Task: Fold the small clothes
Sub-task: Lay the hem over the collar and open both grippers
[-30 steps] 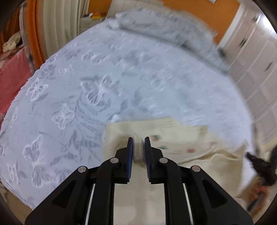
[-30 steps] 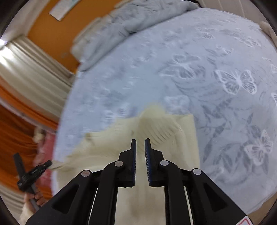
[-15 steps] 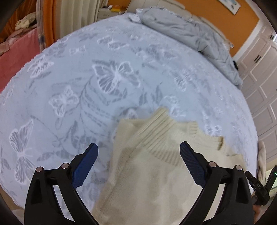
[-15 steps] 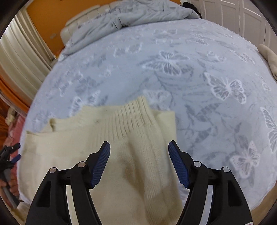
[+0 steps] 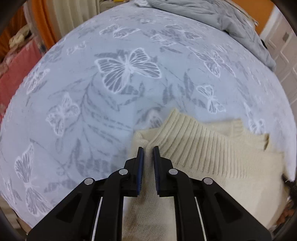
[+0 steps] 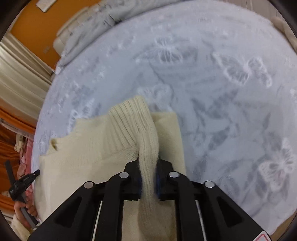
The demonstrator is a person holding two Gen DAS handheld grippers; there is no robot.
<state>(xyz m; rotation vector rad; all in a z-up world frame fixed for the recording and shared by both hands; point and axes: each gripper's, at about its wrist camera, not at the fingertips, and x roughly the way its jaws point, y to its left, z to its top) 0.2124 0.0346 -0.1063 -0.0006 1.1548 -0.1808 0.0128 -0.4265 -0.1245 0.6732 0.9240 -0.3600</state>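
A cream knitted sweater [image 5: 213, 159] lies on the bed, its ribbed hem folded toward me. My left gripper [image 5: 148, 150] is shut over the sweater's left edge; the narrow gap between its blue pads shows knit below, and I cannot tell if fabric is pinched. In the right wrist view the sweater [image 6: 89, 148] spreads to the left. My right gripper [image 6: 148, 161] is shut on a bunched ridge of the sweater's ribbed sleeve [image 6: 146, 140], which rises between the pads.
The bed has a light blue butterfly-patterned cover [image 5: 126, 70]. A grey duvet [image 5: 213, 16] is heaped at the far end. Curtains [image 6: 16, 77] and an orange wall stand beyond. The left gripper's handle and hand [image 6: 20, 196] show at the bed's edge.
Both grippers were wide open half a second ago above the sweater. Now both have closed, the right one pinching up a ridge of the knit.
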